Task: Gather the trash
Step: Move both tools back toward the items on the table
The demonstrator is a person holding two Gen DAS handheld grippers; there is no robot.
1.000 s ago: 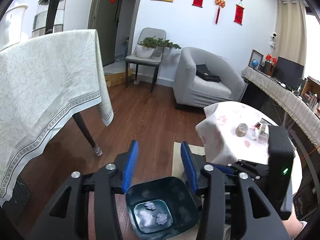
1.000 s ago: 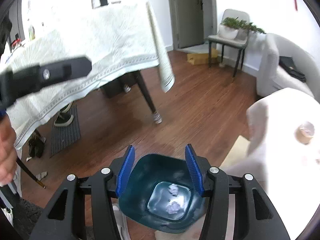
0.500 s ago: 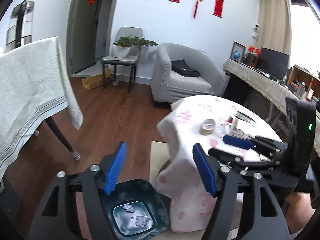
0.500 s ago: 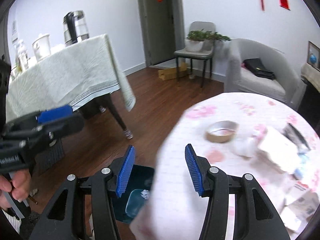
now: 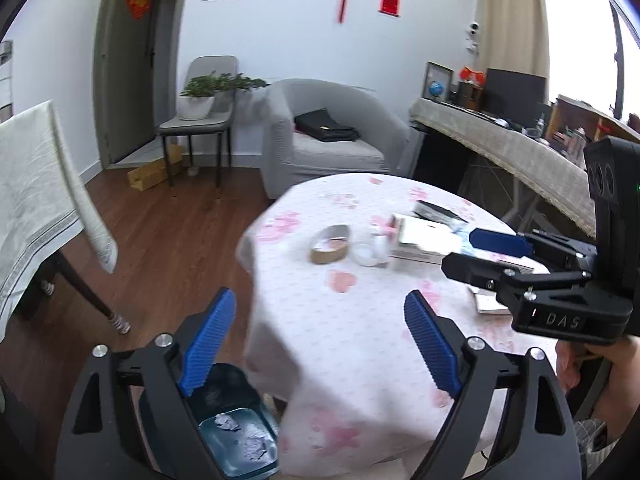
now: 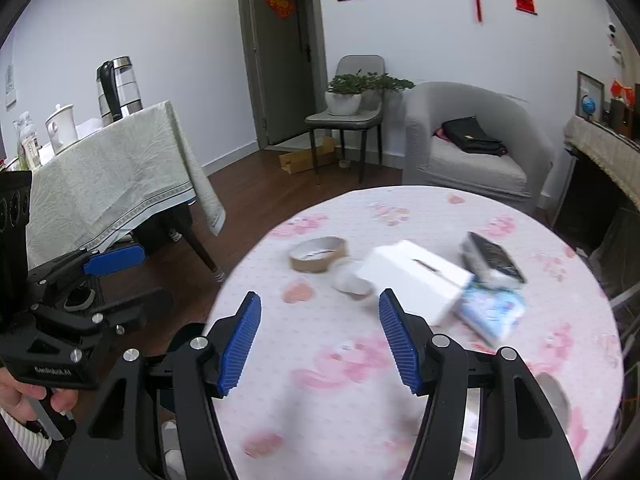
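Observation:
A dark teal trash bin (image 5: 236, 436) stands on the floor left of the round table (image 5: 360, 344), with two crumpled paper wads (image 5: 240, 436) at its bottom. My left gripper (image 5: 320, 344) is open and empty above the table's left edge. My right gripper (image 6: 320, 340) is open and empty above the tabletop (image 6: 360, 376). On the table lie a brown tape roll (image 6: 318, 254), a small clear tape roll (image 6: 352, 280), a white box (image 6: 416, 280), a blue tissue pack (image 6: 494, 312) and a dark packet (image 6: 494, 258). The tape roll also shows in the left wrist view (image 5: 330, 244).
A cloth-covered table (image 6: 108, 188) with a kettle (image 6: 118, 88) stands at the left. A grey armchair (image 6: 472, 148) and a chair holding a plant (image 6: 352, 100) stand at the back. A long sideboard (image 5: 500, 144) runs along the right.
Both grippers have risen and swung right from over the bin to the round table. The left gripper's jaws have opened wider. The bin has slid to the lower left of view.

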